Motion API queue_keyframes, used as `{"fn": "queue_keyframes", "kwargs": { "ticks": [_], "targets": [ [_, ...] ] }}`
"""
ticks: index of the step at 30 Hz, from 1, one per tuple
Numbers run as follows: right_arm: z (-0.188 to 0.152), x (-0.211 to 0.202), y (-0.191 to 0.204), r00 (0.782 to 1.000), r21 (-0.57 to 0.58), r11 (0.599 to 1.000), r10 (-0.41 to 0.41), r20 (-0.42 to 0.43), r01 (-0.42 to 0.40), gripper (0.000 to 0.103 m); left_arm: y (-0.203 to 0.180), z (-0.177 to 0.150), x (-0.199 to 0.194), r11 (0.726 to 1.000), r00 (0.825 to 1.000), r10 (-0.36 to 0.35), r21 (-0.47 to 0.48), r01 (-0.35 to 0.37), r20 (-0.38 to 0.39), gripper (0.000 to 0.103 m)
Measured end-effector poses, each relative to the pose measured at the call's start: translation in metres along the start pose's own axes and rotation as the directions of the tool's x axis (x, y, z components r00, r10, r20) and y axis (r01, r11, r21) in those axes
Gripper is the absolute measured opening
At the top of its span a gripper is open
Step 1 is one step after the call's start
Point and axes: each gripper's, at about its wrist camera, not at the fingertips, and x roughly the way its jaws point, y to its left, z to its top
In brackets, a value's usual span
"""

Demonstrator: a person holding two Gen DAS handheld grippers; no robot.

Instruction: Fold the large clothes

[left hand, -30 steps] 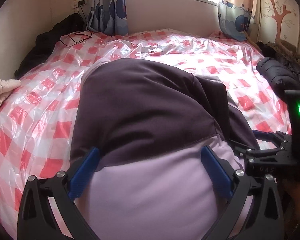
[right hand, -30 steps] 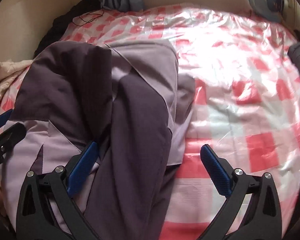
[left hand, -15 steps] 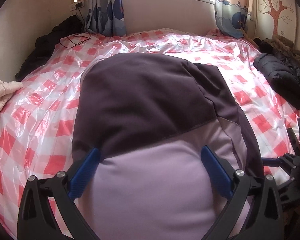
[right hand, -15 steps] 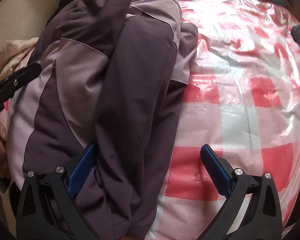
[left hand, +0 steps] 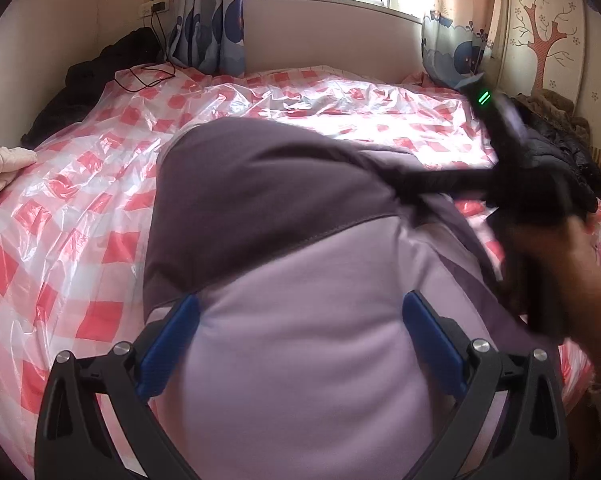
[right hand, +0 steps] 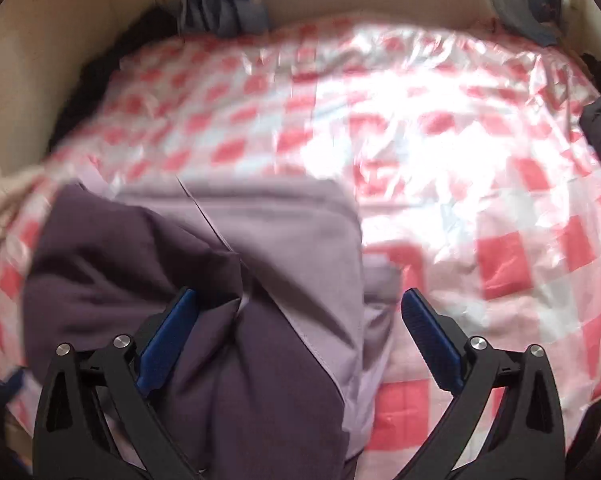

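1. Left of the jacket [left hand: 284,208], the pink quilt [left hand: 0,168] and the dark clothes pile [left hand: 96,80] are being left untouched on the checked sheet [left hand: 80,208].
2. The jacket is lying folded at the near middle of the sheet; the left gripper [left hand: 300,340] is being held over its pale panel, jaws apart, nothing clamped, much as half a second ago.
3. Right of the jacket, the right gripper [right hand: 300,336] is being swung up across the jacket's far right edge, blurred, where earlier it hung low beside it; its jaws are being kept apart over the purple folds.
4. A further fold is judged to be in preparation.
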Motion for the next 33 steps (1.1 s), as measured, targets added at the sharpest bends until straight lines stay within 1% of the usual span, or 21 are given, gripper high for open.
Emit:
{"fn": "queue_keyframes", "kwargs": {
  "ticks": [1,2,5,7,10,11,13,14,15,16,17,19,20,24,26,28,29,30,31,32,33],
  "targets": [
    [-0.008,0.019,-0.012,0.997,0.071,0.995,0.066,-0.026,-0.064,0.098,-0.002,0.001,0.000,1.000,1.000,0.005,0.012,-0.005,-0.003,0.097],
    [-0.014,0.020,-0.021,0.996,0.103,0.991,0.087,-0.025,-0.084,0.097,-0.005,0.002,0.002,1.000,1.000,0.008,0.025,-0.008,-0.016,0.097],
    [-0.010,0.003,-0.021,0.997,0.076,0.996,0.053,-0.052,-0.049,0.097,-0.009,0.000,0.003,0.999,1.000,0.026,0.046,-0.026,-0.015,0.097],
    [-0.008,-0.031,-0.019,0.999,0.067,0.997,0.037,-0.009,-0.036,0.097,-0.005,-0.002,0.001,0.999,1.000,0.022,0.032,-0.022,-0.013,0.097],
    [-0.028,-0.104,-0.001,0.987,0.018,0.993,0.117,0.114,-0.120,0.097,0.003,-0.002,-0.003,1.000,1.000,0.004,-0.005,-0.004,-0.018,0.097],
    [-0.043,-0.124,0.007,0.982,-0.012,0.991,0.130,0.133,-0.130,0.097,0.004,-0.001,-0.004,1.000,1.000,0.003,-0.009,-0.003,-0.023,0.097],
    [-0.076,-0.139,0.014,0.986,-0.060,0.992,0.118,0.116,-0.112,0.097,0.004,0.000,-0.006,1.000,0.999,0.009,-0.017,-0.009,-0.033,0.097],
    [-0.095,-0.135,0.014,0.993,-0.078,0.994,0.087,0.076,-0.081,0.097,0.003,0.000,-0.008,1.000,0.999,0.015,-0.024,-0.016,-0.040,0.097],
    [-0.112,-0.118,0.017,1.000,-0.118,0.993,0.020,0.004,-0.020,0.097,0.002,0.000,-0.010,0.999,0.999,0.019,-0.029,-0.021,-0.045,0.097],
    [-0.128,-0.095,0.017,0.998,-0.156,0.987,-0.036,-0.053,0.028,0.097,0.001,-0.001,-0.011,1.000,0.998,0.012,-0.028,-0.013,-0.055,0.097],
    [-0.140,-0.079,0.008,0.998,-0.129,0.992,-0.007,-0.064,-0.001,0.097,-0.004,-0.002,-0.014,1.000,0.997,0.021,-0.010,-0.022,-0.073,0.097],
    [-0.145,-0.066,-0.017,0.988,0.007,0.993,0.119,-0.103,-0.119,0.097,-0.015,-0.007,-0.020,0.997,0.993,0.074,0.042,-0.070,-0.091,0.097],
    [-0.144,-0.069,-0.021,0.986,0.021,0.992,0.127,-0.107,-0.125,0.097,-0.018,-0.011,-0.025,0.996,0.992,0.076,0.053,-0.071,-0.100,0.097],
    [-0.139,-0.101,-0.010,0.997,-0.018,0.998,0.056,-0.045,-0.057,0.097,-0.025,-0.022,-0.043,0.993,0.991,0.100,0.070,-0.094,-0.089,0.097],
    [-0.138,-0.127,-0.006,0.998,-0.017,0.999,0.049,0.050,-0.048,0.097,-0.026,-0.026,-0.049,0.992,0.991,0.110,0.075,-0.104,-0.078,0.097],
    [-0.140,-0.155,0.002,0.982,-0.030,0.997,0.080,0.169,-0.076,0.097,-0.026,-0.027,-0.053,0.992,0.992,0.108,0.073,-0.103,-0.072,0.097],
    [-0.142,-0.163,0.007,0.974,-0.042,0.995,0.095,0.208,-0.088,0.097,-0.026,-0.028,-0.054,0.992,0.991,0.111,0.072,-0.106,-0.070,0.097],
    [-0.144,-0.163,0.013,0.973,-0.061,0.995,0.096,0.211,-0.084,0.097,-0.026,-0.029,-0.055,0.992,0.992,0.110,0.073,-0.104,-0.068,0.097],
    [-0.146,-0.154,0.021,0.983,-0.091,0.994,0.077,0.167,-0.062,0.097,-0.026,-0.029,-0.056,0.992,0.992,0.109,0.073,-0.104,-0.066,0.097],
    [-0.147,-0.137,0.027,0.994,-0.125,0.992,0.040,0.097,-0.028,0.097,-0.026,-0.030,-0.056,0.992,0.992,0.108,0.073,-0.103,-0.066,0.097],
    [-0.149,-0.120,0.029,0.999,-0.140,0.990,0.024,0.035,-0.019,0.097,-0.026,-0.031,-0.055,0.992,0.992,0.105,0.072,-0.100,-0.071,0.097]
  ]
}}
